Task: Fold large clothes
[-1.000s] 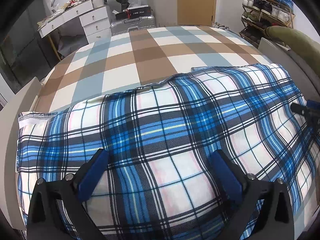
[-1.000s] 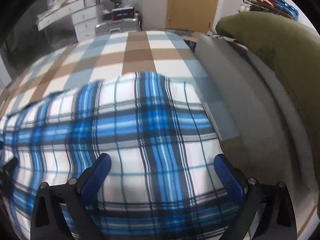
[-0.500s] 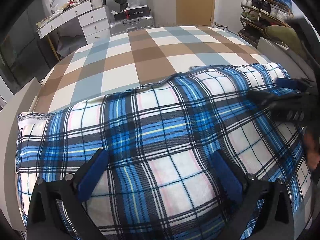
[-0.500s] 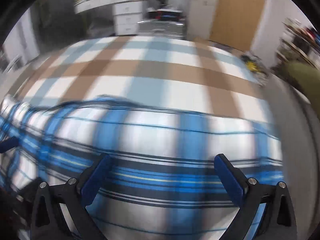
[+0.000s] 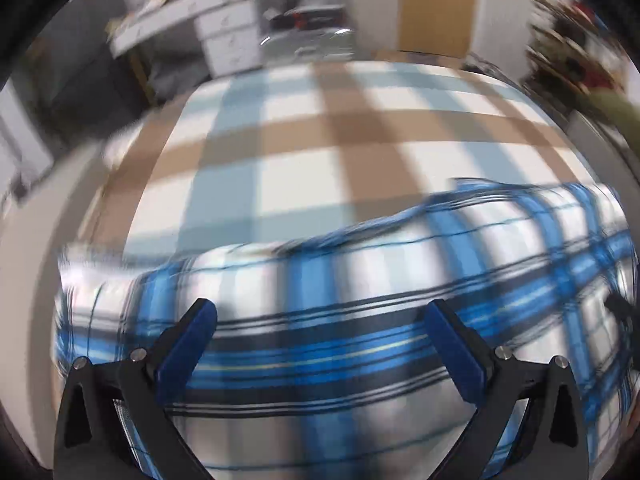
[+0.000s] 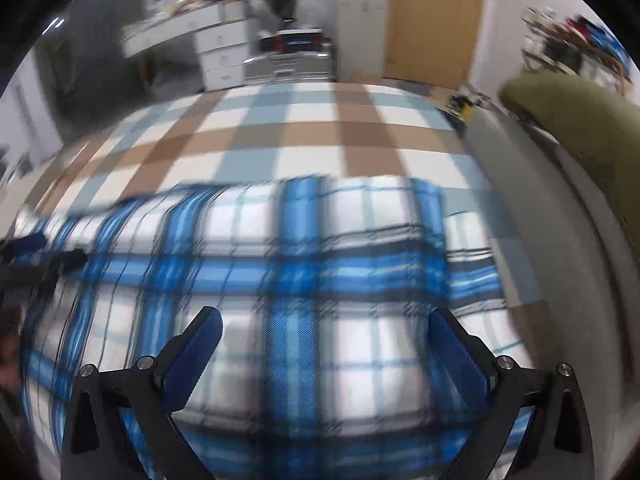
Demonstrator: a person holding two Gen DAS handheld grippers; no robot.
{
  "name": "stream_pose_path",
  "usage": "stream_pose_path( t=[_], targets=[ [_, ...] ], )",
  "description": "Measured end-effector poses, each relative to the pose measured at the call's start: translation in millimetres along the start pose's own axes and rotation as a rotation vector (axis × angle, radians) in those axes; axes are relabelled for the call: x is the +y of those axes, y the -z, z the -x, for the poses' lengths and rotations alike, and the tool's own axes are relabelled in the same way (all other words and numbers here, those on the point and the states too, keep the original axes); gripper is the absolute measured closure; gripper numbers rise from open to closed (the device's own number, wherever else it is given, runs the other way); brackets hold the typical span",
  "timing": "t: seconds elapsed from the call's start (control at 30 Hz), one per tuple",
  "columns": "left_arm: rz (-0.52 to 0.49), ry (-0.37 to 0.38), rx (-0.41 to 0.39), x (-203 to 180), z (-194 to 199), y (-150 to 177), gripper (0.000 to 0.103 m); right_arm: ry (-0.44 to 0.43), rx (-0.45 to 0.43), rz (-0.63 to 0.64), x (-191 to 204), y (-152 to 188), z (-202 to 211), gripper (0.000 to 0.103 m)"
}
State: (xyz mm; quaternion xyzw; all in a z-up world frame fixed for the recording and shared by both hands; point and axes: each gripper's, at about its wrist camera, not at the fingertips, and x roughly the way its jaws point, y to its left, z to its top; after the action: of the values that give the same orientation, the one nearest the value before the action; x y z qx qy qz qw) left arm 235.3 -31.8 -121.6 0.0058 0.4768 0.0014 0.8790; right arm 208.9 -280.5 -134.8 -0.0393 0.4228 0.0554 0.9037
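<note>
A large blue, white and black plaid cloth (image 5: 360,288) (image 6: 304,272) lies spread over the near part of a bed with a brown, pale blue and white checked cover (image 5: 304,152) (image 6: 320,140). Both views are motion-blurred. My left gripper (image 5: 320,322) hangs open above the cloth's left part, nothing between its blue-padded fingers. My right gripper (image 6: 326,328) is open too, above the cloth's right part. The left gripper (image 6: 44,260) shows at the left edge of the right wrist view. A dark blurred shape, seemingly the right gripper (image 5: 620,312), sits at the right edge of the left wrist view.
An olive cushion (image 6: 580,120) lies along the bed's grey right frame (image 6: 552,208). Beyond the bed's far end stand a white drawer unit (image 6: 220,56), a silver suitcase (image 6: 292,60), a wooden door (image 6: 432,20) and a shoe rack (image 6: 576,44).
Both cameras have swung: the left one has turned leftward and tilted up, the right one back toward the cloth's right part. The cloth lies as before. Both grippers stay open.
</note>
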Motion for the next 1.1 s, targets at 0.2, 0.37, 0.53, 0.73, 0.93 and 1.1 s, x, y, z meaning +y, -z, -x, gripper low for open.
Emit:
stream_pose_path(
  t=[0.2, 0.37, 0.53, 0.73, 0.93, 1.1],
  targets=[
    [0.079, -0.011, -0.043, 50.9, 29.6, 19.0, 0.002, 0.024, 0.056, 0.025, -1.1, 7.6, -11.1, 0.0],
    [0.115, -0.061, -0.03, 87.4, 30.6, 44.2, 0.002, 0.027, 0.007, -0.003, 0.9, 8.0, 10.2, 0.0],
    [0.252, -0.016, -0.027, 113.5, 35.2, 56.3, 0.001, -0.084, -0.071, 0.059, 33.6, 6.1, 41.9, 0.0],
    [0.152, 0.102, -0.092, 76.0, 74.7, 93.3, 0.002, -0.192, -0.053, 0.19, 89.8, 14.9, 42.0, 0.0],
    [0.174, -0.003, -0.033, 93.7, 60.9, 108.0, 0.002, -0.081, 0.025, 0.314, 115.1, 28.8, 13.0, 0.0],
    [0.225, 0.076, -0.091, 104.6, 87.5, 107.3, 0.002, -0.071, 0.074, 0.112, 52.8, 25.2, 5.5, 0.0]
  ],
)
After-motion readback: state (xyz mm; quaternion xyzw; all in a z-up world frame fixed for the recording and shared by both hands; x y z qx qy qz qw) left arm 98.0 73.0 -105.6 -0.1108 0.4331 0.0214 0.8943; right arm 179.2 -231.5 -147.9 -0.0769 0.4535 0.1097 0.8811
